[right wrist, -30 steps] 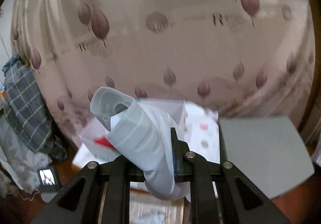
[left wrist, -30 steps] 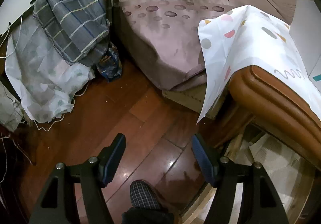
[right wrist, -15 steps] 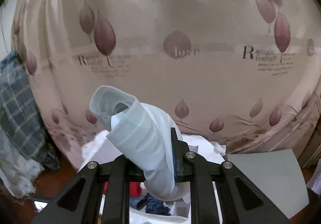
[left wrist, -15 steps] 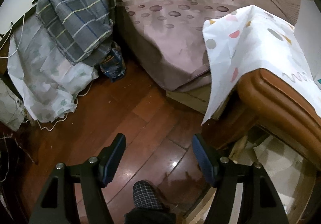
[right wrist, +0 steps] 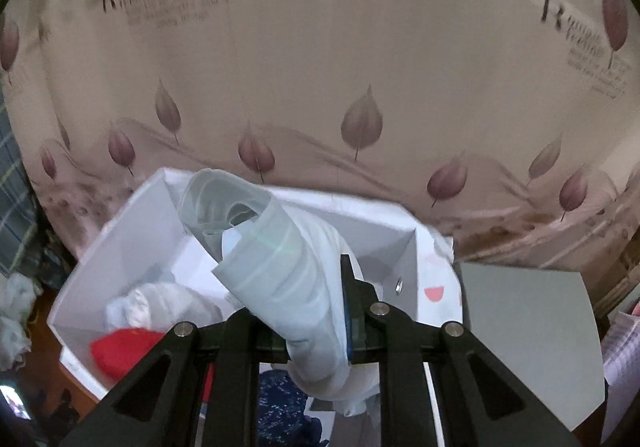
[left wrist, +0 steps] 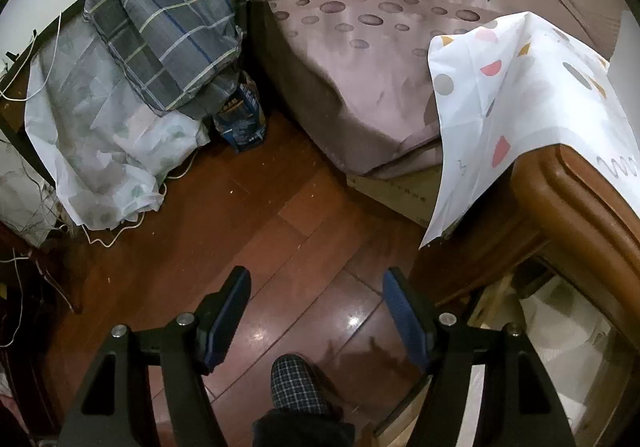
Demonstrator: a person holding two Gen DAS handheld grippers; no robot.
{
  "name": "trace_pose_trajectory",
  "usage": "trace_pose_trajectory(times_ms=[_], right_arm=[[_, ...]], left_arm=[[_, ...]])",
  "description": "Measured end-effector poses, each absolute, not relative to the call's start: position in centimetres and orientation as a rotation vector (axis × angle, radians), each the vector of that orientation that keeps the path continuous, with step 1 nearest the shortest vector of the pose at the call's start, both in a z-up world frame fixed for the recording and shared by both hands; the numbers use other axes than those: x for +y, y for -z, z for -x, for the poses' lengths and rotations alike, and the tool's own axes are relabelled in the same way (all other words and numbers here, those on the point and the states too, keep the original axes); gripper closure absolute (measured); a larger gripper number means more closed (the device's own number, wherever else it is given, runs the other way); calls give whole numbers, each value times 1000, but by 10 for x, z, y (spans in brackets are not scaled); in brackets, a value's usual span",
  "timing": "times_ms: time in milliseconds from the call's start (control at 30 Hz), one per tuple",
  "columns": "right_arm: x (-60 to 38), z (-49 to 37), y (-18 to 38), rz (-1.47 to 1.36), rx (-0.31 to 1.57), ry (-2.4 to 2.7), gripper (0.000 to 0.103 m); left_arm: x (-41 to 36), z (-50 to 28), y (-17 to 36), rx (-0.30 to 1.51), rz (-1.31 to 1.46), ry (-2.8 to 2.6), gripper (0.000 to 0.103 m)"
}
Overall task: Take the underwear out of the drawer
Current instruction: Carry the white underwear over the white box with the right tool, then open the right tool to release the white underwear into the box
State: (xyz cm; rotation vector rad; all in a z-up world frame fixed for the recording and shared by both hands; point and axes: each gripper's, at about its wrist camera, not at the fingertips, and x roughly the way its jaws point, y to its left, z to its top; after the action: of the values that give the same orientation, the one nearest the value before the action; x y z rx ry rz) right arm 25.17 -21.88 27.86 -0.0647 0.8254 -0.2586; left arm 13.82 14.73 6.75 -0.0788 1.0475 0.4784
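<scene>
Clamping a rolled pale-blue garment (right wrist: 280,275) between closed jaws, the right gripper (right wrist: 308,327) held what looked like the underwear, the roll sticking up toward eleven o'clock from the pads. Just beyond and below it, from nine to two o'clock, stood a white box (right wrist: 120,243) — possibly the drawer or an organiser, hard to say — with a red item (right wrist: 124,351) and a whitish bundle (right wrist: 160,307) inside at eight o'clock. A dark blue patterned cloth (right wrist: 280,395) lay beneath the jaws. A leaf-print bedcover (right wrist: 320,67) filled the view from ten to two.

The roll appeared light, soft and limp; a pinch across its thick middle would likely keep it from unrolling, while a loose edge might slip free.

The left gripper (left wrist: 316,307) hung with jaws spread wide and nothing between them, over the wooden floor (left wrist: 240,227) — a checked slipper (left wrist: 296,383) at six o'clock.
</scene>
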Motion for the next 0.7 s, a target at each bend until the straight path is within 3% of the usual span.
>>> trace_pose_trajectory(times_ms=[100,200,300,367,433,700], right_arm=[[-223,-256,-260,60,891,259,86],[-221,-257,-252,76,917,255,78],[-216,-256,-248,71,935,241,65],[-214,-254,-246,87,931,251,50],[-214,-252,-245,74,931,247,44],[-209,-231,-261,62,899,227,30]], left_arm=[[150,-138,-67,1054,88,-486,33],[151,-137,-65,1065,96,-487,33],[151,-138,-64,1072,101,-482,33],[152,-137,-63,1074,102,-480,33],[153,-138,-62,1086,112,-478,33],[157,-139,-55,1116,142,-477,33]])
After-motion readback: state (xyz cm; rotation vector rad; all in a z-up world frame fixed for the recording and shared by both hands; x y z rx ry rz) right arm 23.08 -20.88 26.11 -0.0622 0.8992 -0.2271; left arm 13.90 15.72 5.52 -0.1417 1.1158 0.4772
